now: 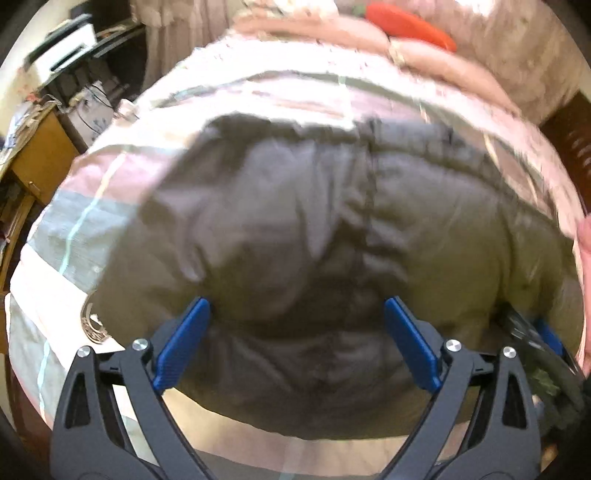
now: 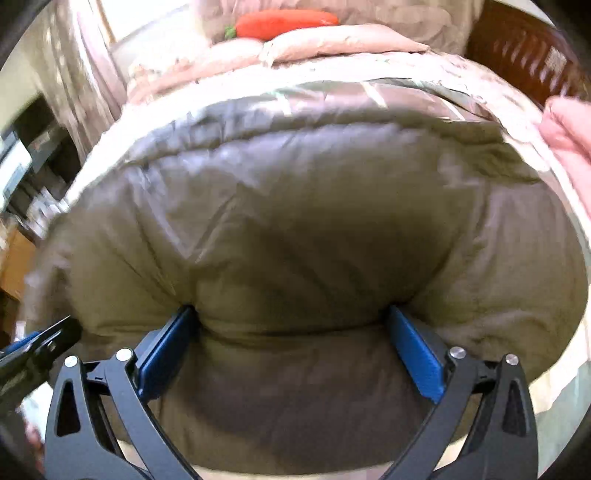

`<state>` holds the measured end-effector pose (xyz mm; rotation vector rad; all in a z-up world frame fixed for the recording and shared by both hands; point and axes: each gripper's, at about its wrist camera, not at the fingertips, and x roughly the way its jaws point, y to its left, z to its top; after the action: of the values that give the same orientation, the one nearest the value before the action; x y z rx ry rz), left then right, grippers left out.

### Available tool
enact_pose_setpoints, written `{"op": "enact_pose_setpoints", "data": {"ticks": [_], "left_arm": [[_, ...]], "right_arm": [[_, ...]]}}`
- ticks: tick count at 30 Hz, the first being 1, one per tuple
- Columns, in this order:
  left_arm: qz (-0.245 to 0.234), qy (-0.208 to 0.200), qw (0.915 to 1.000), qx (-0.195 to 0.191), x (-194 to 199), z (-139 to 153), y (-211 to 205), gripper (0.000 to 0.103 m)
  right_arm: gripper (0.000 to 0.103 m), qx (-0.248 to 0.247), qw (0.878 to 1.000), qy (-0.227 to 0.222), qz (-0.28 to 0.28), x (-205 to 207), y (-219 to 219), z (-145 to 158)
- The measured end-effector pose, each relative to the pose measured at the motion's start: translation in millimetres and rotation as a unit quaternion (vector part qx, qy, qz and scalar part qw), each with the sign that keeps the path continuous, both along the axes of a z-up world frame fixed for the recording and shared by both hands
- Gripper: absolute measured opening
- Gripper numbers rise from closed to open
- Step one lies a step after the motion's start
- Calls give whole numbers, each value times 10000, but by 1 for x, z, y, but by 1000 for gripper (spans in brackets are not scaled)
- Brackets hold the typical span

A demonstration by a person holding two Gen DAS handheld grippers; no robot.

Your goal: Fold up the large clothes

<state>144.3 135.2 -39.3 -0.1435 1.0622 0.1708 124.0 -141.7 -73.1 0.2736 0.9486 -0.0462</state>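
Observation:
A large olive-grey padded jacket (image 1: 314, 221) lies spread on a bed and fills the middle of both views (image 2: 314, 229). My left gripper (image 1: 297, 314) is open, its blue pads (image 1: 184, 339) wide apart, with the jacket's near edge bulging between them. My right gripper (image 2: 293, 317) is open too, its blue pads (image 2: 417, 354) either side of a puffed fold of the jacket. The right gripper shows at the lower right of the left wrist view (image 1: 535, 339). The left gripper shows at the lower left of the right wrist view (image 2: 37, 347).
The bed has a pink, grey and white striped sheet (image 1: 85, 229). Pink bedding (image 1: 332, 29) and an orange-red carrot-shaped cushion (image 2: 288, 22) lie at the far end. A wooden cabinet and cluttered shelves (image 1: 40, 155) stand to the left. A dark wooden headboard (image 2: 535, 51) is at the right.

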Motion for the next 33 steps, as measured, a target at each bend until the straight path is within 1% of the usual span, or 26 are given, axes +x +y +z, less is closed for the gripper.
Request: {"op": "enact_pose_setpoints", "data": {"ticks": [2,3,4,6,7,9,10,11,12,14,15,16,17,18,20,21,23,24,26,27,28,30,31,33], "left_arm": [[184,-53,9998,25,1,3,11,97],[270,22,9996,30,1,0,17,97],[394,186,9990,66,3,-6,25,97],[567,386,9974,234,5,-15,38,97],[629,470,9963,362,6,-18,44,97],[734,554,9945,491,7,-21,56,97],[792,576,9938,524,6,-22,59,97],[900,606,9926,547,6,-22,68,97],[967,612,9920,533,5,-22,73,97],[1058,572,9919,412,3,-18,80,97],[1087,522,9919,394,1,-15,81,97],[1089,410,9924,388,-2,-9,79,97],[1054,321,9932,368,-4,-4,74,97],[933,193,9950,291,-4,1,68,97],[690,112,9974,164,-5,4,54,97],[501,115,9986,96,-4,3,44,97],[183,174,9996,100,-2,-2,26,97],[98,164,9997,140,-2,-4,19,97],[-101,86,9995,273,-1,-5,6,97],[-201,63,9992,325,-1,-5,0,97],[-268,59,9990,347,-1,-6,-5,97],[-426,125,9983,386,-1,-10,-13,97],[-477,163,9979,396,-1,-13,-15,97],[-540,191,9973,464,0,-19,-19,99]], "right_arm": [[102,164,9992,-61,-363,-10,-30,7],[102,295,9981,14,-539,-11,-45,6],[102,471,9958,151,-776,-14,-66,0],[102,782,9878,331,-1307,-23,-108,-13],[102,839,9826,390,-1610,-29,-131,-19],[100,743,9714,450,-2210,-40,-176,-25],[100,743,9714,450,-2210,-40,-176,-25],[100,537,9652,517,-2506,-45,-193,-28],[101,40,9474,640,-3135,-58,-227,-30],[101,351,9326,560,-3548,-73,-250,-27],[101,496,9289,492,-3636,-76,-251,-21],[101,582,9294,370,-3626,-77,-245,-12],[101,584,9343,249,-3508,-74,-235,-2],[101,518,9469,63,-3172,-64,-215,12],[101,255,9711,-204,-2366,-48,-167,30],[101,255,9711,-204,-2366,-48,-167,30],[101,81,9855,-294,-1671,-36,-127,37],[101,56,9917,-312,-1242,-27,-100,33],[101,19,9971,-201,-737,-13,-69,22],[101,-50,9982,-75,-597,-7,-58,15],[102,-197,9987,175,-430,2,-44,1],[102,-570,9967,494,-284,15,-30,-21],[102,-581,9967,493,-273,16,-29,-26],[102,-397,9973,541,-291,20,-31,-31]]}}
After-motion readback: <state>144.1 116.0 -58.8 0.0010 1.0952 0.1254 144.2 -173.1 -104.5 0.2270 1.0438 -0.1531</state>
